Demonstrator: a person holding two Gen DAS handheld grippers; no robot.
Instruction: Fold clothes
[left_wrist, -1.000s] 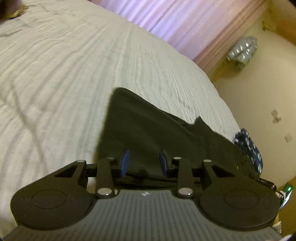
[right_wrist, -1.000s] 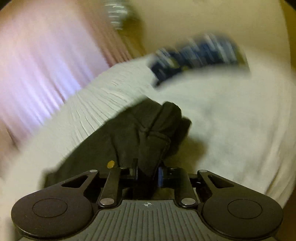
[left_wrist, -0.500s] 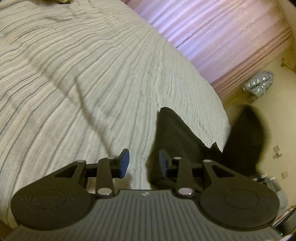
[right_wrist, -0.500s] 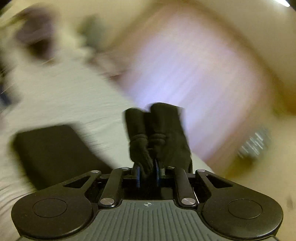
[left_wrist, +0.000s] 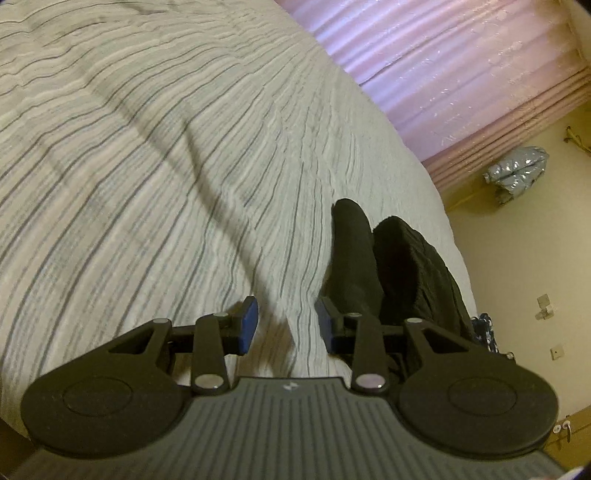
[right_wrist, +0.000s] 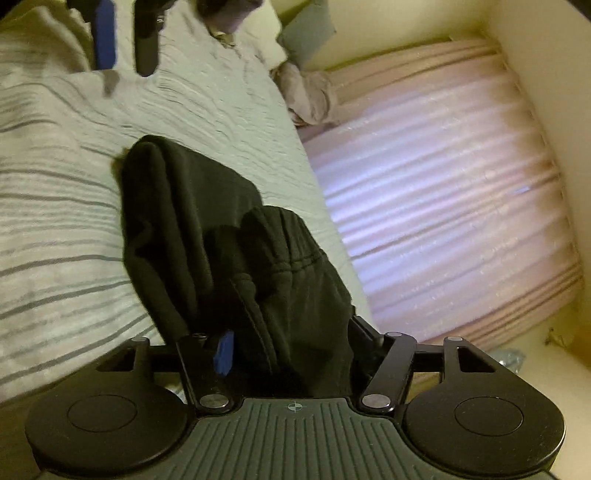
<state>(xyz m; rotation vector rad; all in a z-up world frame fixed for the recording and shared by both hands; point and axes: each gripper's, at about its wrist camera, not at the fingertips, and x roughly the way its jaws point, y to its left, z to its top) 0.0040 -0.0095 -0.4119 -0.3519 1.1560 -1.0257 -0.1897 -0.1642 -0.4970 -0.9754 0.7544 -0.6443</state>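
Note:
A black garment (right_wrist: 229, 236) with an elastic waistband lies folded in a bundle on the striped bedspread (right_wrist: 55, 206). My right gripper (right_wrist: 295, 343) is open wide, and the garment's near end lies loosely between its fingers. In the left wrist view the same black garment (left_wrist: 369, 258) lies just right of my left gripper (left_wrist: 286, 323). That gripper is open above bare bedspread (left_wrist: 147, 166), with nothing between its blue pads (left_wrist: 247, 325). The right wrist view catches the left gripper's fingers (right_wrist: 107, 37) at the top left, over the bed.
Pink curtains (right_wrist: 443, 184) hang beyond the bed's far edge. A crumpled grey cloth (right_wrist: 310, 92) lies near the bed's corner. A silver jacket (left_wrist: 517, 173) sits on the floor by the wall. A blue patterned cloth (left_wrist: 485, 328) shows past the garment.
The right gripper swung the lifted black garment over and down onto the bed, then opened. The left gripper stayed open and moved left off the garment.

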